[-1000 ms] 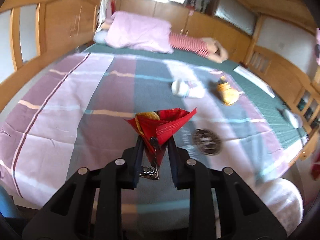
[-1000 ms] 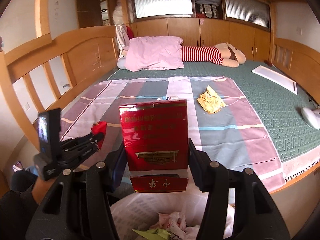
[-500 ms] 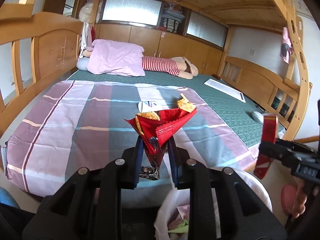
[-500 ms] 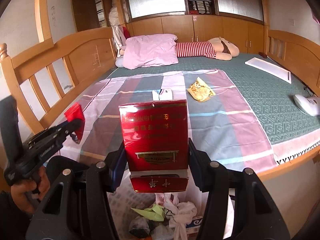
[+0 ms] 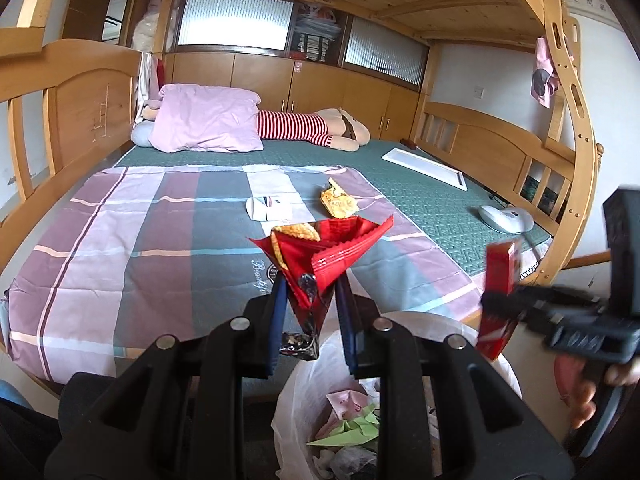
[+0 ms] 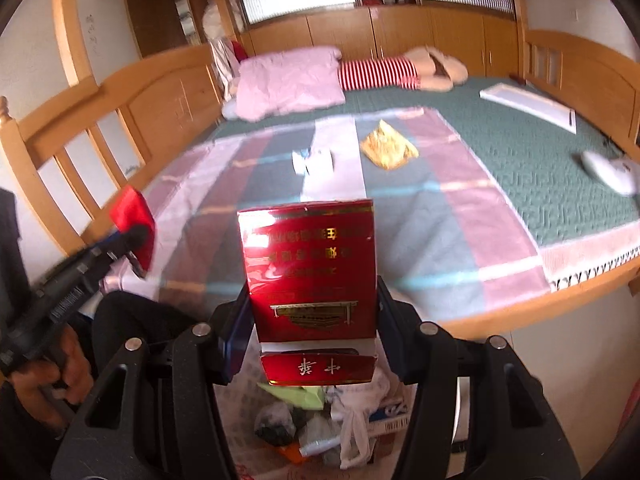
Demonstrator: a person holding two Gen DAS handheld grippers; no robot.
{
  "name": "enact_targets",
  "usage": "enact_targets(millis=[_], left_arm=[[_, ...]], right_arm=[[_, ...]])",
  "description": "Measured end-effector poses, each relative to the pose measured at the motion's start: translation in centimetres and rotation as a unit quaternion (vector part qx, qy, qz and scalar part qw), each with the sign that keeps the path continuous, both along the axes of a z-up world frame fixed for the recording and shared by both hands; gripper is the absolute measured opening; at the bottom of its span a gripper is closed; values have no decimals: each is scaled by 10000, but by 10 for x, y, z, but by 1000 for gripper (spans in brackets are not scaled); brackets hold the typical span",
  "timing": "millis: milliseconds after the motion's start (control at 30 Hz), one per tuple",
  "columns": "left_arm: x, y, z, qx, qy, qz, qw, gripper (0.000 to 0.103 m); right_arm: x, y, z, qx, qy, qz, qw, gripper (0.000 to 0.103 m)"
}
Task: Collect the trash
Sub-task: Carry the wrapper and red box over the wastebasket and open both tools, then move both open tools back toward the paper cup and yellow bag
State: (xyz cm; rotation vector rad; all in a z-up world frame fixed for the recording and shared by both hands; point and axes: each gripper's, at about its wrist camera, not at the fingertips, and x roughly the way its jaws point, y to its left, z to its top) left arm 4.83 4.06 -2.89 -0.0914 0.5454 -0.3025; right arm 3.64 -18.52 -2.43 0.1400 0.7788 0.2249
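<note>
The left gripper (image 5: pixel 309 312) has its jaws closed on a crumpled red foil snack wrapper (image 5: pixel 320 256). The wrapper's narrow lower end is pinched between the two blue-padded jaws, and its torn, open top fans out above and beyond them. A dark silvery corner of it hangs below the jaws.

The right gripper (image 6: pixel 310 320) has its jaws clamped on the two side faces of a glossy red cardboard cigarette box with gold print (image 6: pixel 310 268). The box stands upright between them, its flip lid (image 6: pixel 318 368) hanging open toward the camera, and most of its body rises above the jaws.

Both held items hang over a waste bin lined with a white plastic bag (image 5: pixel 304 384), at the foot of the wooden bed (image 5: pixel 92 92). The bin holds green folded paper (image 5: pixel 352 430) and other scraps.

On the bed's pink and grey checked sheet (image 5: pixel 132 248) lie a crumpled yellow foil wrapper (image 5: pixel 338 202) and a small white folded packet (image 5: pixel 269 210), near each other and well apart from both grippers.
</note>
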Motion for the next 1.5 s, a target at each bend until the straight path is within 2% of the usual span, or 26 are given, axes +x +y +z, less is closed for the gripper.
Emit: enact_targets(millis=[133, 267, 300, 333, 400, 500, 600, 667, 767, 933, 1067, 1367, 1500], left_arm=[[1, -2, -7, 60, 90, -92, 9999, 25], [3, -6, -16, 56, 269, -230, 9994, 25], [3, -7, -18, 59, 313, -256, 9992, 25], [3, -8, -21, 57, 359, -280, 9989, 25], [4, -8, -24, 53, 434, -318, 9985, 25], [5, -12, -29, 82, 509, -408, 9978, 25], [6, -19, -34, 81, 607, -703, 9956, 25], [5, -29, -39, 73, 740, -1101, 9911, 25], [0, -48, -49, 119, 936, -1724, 9805, 25], [-8, -72, -65, 347, 1158, -2267, 9664, 28], [-10, -77, -70, 399, 1228, -2396, 9623, 38], [-13, -79, -66, 473, 1068, -2339, 9652, 80], [-15, -76, -61, 472, 946, -2251, 9686, 87]], right_arm=[[4, 5, -27, -18, 488, 45, 9988, 56], [7, 15, -52, -141, 1084, 334, 9934, 57], [7, 17, -56, -212, 1186, 376, 9920, 62], [5, 16, -58, -290, 1210, 346, 9916, 70], [3, 9, -55, -308, 1134, 173, 9929, 74], [3, -15, -38, 8, 897, -304, 9955, 74], [0, -38, -18, 305, 535, -804, 9949, 74], [-6, -50, -6, 355, 230, -1068, 9934, 74], [-10, -57, 3, 370, 6, -1236, 9916, 74], [-6, -60, 1, 445, 14, -1270, 9909, 74], [-4, -58, -5, 493, 45, -1247, 9910, 74], [-5, -61, -4, 579, 33, -1299, 9898, 75], [-4, -60, -5, 593, 46, -1303, 9897, 75]])
